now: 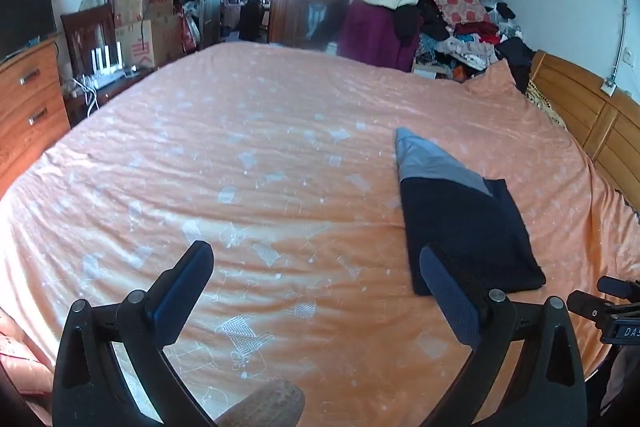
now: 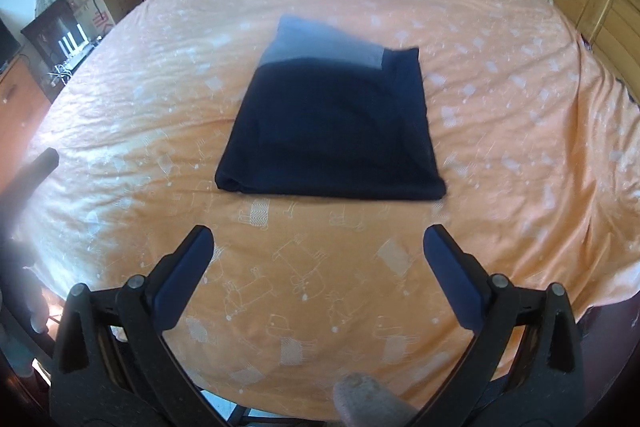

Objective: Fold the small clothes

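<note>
An orange bedsheet [image 2: 500, 115] printed with pale animals is covering the whole bed, and a heap of clothes [image 1: 460, 27] is sitting beyond its far right corner. On the sheet, a dark navy garment with a grey band [image 2: 332, 115] is lying flat as a neat rectangle, centred ahead of the right gripper [image 2: 318, 255] and off to the right of the left gripper [image 1: 316, 267]. Both grippers are hovering above the near part of the bed with fingers spread apart, gripping nothing. The fold is looking finished or nearly so; next is likely either one more halving, needing both near corners pinched, or setting the piece aside.
</note>
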Demonstrator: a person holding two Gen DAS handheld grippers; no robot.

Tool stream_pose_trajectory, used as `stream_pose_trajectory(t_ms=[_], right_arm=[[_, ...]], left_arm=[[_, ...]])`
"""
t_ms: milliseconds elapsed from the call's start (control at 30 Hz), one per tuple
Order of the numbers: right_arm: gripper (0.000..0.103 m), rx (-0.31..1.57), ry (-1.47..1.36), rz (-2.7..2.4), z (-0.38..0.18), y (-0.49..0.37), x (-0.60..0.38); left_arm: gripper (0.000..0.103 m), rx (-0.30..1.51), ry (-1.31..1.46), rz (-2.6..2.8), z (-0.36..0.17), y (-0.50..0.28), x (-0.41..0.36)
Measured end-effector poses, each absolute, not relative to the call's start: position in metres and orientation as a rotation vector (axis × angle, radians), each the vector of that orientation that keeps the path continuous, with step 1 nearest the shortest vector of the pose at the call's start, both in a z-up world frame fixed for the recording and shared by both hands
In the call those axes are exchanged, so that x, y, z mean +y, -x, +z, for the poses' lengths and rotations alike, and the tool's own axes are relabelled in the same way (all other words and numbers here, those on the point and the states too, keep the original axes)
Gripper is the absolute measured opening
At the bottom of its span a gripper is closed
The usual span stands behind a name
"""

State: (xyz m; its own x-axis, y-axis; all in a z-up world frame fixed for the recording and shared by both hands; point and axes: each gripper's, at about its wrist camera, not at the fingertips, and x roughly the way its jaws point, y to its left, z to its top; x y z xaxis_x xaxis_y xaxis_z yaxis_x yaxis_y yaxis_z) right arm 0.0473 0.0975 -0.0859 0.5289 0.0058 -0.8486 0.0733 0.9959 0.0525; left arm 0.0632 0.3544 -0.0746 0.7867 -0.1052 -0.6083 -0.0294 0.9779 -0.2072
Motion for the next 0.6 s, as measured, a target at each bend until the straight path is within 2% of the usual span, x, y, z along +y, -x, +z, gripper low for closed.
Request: stream_pose_trajectory(t_ms=[133, 300, 600], right_arm=[[0.103, 1.039, -0.144, -0.096, -0.100, -0.050, 0.087], [0.103, 1.026, -0.236, -0.184, -0.103, -0.037, 0.064], [0.103, 0.896, -0.389, -0.446, -0.075, 0.082, -0.061]], left_arm=[[0.103, 0.701, 0.111, -0.109, -0.094, -0.089, 0.353], [0.103, 0.701, 0.051, -0.183, -0.091, -0.110, 0.325], [0.103, 0.690, -0.101, -0.414, -0.083, -0.071, 0.206]])
